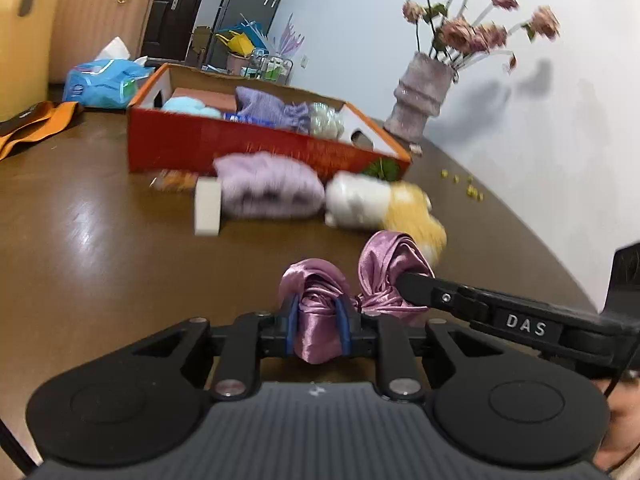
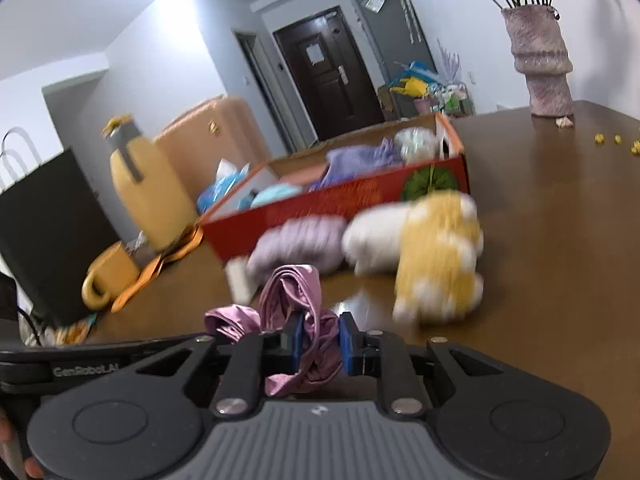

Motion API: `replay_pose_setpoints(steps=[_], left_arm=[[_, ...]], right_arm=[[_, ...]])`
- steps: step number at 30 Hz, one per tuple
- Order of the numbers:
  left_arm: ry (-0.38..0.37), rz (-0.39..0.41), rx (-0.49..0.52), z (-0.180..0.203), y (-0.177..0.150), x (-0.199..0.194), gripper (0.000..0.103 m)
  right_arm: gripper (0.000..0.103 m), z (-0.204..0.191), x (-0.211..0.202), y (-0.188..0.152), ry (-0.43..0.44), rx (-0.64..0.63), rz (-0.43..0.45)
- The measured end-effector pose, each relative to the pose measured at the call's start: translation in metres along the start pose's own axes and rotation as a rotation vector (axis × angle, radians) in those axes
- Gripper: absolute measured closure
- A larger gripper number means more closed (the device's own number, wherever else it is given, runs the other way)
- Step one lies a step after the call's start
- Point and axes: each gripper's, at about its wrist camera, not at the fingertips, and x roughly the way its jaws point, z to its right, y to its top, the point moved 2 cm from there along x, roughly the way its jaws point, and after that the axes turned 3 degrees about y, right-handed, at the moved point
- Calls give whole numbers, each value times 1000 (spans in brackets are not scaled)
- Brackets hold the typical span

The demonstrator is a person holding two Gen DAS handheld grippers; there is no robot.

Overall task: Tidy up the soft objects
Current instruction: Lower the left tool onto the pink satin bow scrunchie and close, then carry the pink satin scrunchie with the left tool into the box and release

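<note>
Both hand-held grippers are clamped on 1 pink satin cloth, a bunched, glossy piece held just above the brown worktop. The left hand-held gripper pinches 1 gathered end between its blue pads, and the right hand-held gripper pinches the other, with the cloth bridging the 2.

The satin looks very light and limp, with no stiffness of its own, and its sheen suggests it slides easily between pads. A grip on a thick gathered wad, as now, should hold better than a single layer, which would likely slip out.

Beyond lie a lilac knitted item, a white and yellow plush toy and a white sponge block, all just before the red cardboard box, which already holds other soft things.
</note>
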Motion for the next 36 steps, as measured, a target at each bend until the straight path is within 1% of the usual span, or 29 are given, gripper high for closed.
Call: replay_pose_setpoints(steps=[1, 4, 5, 6, 7, 9, 11, 13, 14, 15, 16, 17, 20, 24, 27, 29, 31, 32, 34, 36], left_arm=[[3, -1, -1, 2, -8, -8, 83], [13, 7, -8, 4, -23, -26, 78], [12, 19, 9, 6, -25, -30, 69], [17, 34, 15, 6, -26, -33, 58], [30, 43, 11, 6, -27, -34, 53], [48, 61, 15, 5, -26, -33, 49], [68, 43, -6, 1, -25, -27, 44], [67, 15, -34, -5, -25, -20, 47], [54, 6, -43, -7, -26, -18, 57], [30, -3, -48, -9, -27, -16, 72], [-6, -15, -51, -9, -28, -15, 80], [-27, -19, -52, -9, -28, -15, 82], [-19, -15, -36, -7, -28, -16, 84], [-49, 5, -30, -2, -17, -18, 87], [-92, 54, -19, 3, 9, -19, 87], [-112, 84, -4, 6, 40, -13, 87], [-127, 98, 6, 7, 76, 1, 87], [-131, 101, 16, 9, 97, 13, 87], [-116, 93, 37, 11, 136, 44, 86], [-98, 66, 48, 11, 172, 85, 87]], right_arm=[[85, -2, -4, -7, 1, 5, -10], [85, -6, -15, -24, 6, 13, -30], [84, -8, -18, -29, 1, 7, -32], [84, -8, -20, -32, -6, 6, -31], [84, -8, -22, -33, -12, 6, -31], [84, -8, -22, -34, -21, -2, -32], [84, -9, -21, -36, -33, -16, -33], [83, -10, -19, -37, -45, -33, -36], [83, -10, -20, -37, -47, -38, -35], [83, -11, -20, -37, -47, -41, -36], [83, -10, -19, -37, -46, -39, -37], [83, -10, -19, -37, -46, -37, -38], [84, -10, -20, -35, -45, -35, -34], [86, -13, -23, -27, -39, -32, -9], [86, -11, -28, 0, -28, -34, 48], [86, -8, -26, 28, -18, -52, 81], [86, -2, -17, 61, -21, -81, 105], [86, 2, -8, 82, -32, -104, 114], [86, 13, 14, 119, -54, -126, 118], [86, 31, 49, 160, -72, -110, 83]])
